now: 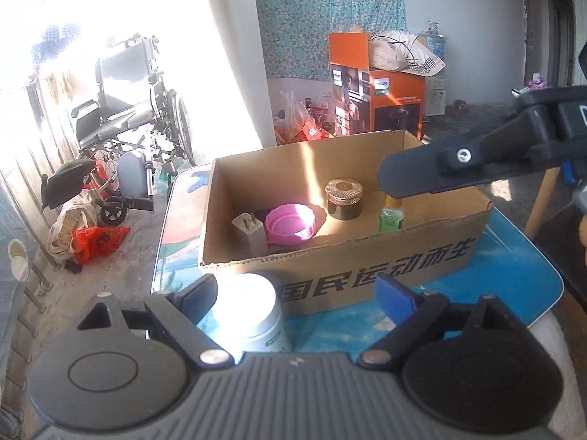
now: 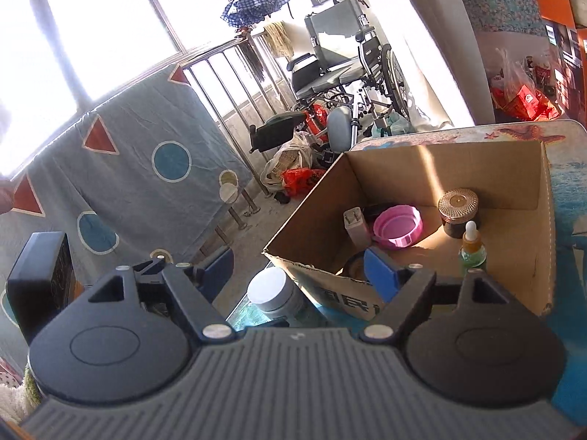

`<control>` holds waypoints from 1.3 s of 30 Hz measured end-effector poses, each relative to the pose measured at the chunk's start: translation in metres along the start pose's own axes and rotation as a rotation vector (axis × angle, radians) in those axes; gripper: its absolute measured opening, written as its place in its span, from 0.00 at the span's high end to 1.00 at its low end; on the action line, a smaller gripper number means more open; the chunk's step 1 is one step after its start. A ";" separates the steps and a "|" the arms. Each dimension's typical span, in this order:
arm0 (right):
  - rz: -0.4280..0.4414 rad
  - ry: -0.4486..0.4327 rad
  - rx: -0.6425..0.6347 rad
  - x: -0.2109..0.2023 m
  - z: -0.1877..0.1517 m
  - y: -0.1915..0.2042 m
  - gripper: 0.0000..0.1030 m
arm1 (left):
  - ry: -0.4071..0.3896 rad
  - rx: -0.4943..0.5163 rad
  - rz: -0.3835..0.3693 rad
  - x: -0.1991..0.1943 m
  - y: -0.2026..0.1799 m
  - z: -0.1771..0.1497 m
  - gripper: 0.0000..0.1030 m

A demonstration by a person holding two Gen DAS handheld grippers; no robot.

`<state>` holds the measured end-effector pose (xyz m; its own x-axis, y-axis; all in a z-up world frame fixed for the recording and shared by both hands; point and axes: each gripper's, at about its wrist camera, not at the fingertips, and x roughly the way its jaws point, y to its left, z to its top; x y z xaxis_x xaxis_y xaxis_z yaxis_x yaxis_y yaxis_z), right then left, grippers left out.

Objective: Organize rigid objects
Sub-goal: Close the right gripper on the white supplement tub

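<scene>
A cardboard box (image 1: pixel 341 256) sits on a blue-patterned worktop (image 1: pixel 513 278) in a sunlit room. Inside the box stand a white charger (image 1: pixel 249 233), a pink lid (image 1: pixel 290 225), a gold-capped jar (image 1: pixel 343 198) and a dropper bottle (image 2: pixel 472 247). A white jar (image 1: pixel 253 315) stands just outside the box's near wall. A wheelchair (image 1: pixel 135 102) stands beyond the box by the bright windows. The left claw (image 1: pixel 297 299) and right claw (image 2: pixel 299 267) both stand apart, holding nothing.
</scene>
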<state>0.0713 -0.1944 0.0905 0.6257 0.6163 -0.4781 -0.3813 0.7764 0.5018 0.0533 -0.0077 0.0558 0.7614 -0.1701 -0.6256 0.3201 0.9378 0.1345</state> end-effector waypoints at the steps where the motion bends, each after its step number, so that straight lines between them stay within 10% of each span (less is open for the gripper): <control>1: 0.009 0.016 0.017 0.007 -0.005 0.001 0.24 | 0.008 -0.014 0.012 0.001 0.007 -0.006 0.09; 17: -0.010 0.167 0.232 0.133 -0.031 0.007 0.38 | 0.128 -0.127 -0.040 0.075 0.044 -0.035 0.25; 26: -0.009 0.188 0.273 0.149 -0.030 -0.005 0.54 | 0.138 -0.126 -0.035 0.083 0.042 -0.037 0.47; 39: 0.016 0.195 0.280 0.148 -0.029 -0.005 0.61 | 0.140 -0.143 -0.018 0.077 0.037 -0.035 0.47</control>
<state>0.1458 -0.1027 -0.0040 0.4688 0.6625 -0.5842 -0.1709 0.7169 0.6758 0.1045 0.0248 -0.0140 0.6673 -0.1528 -0.7289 0.2420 0.9701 0.0183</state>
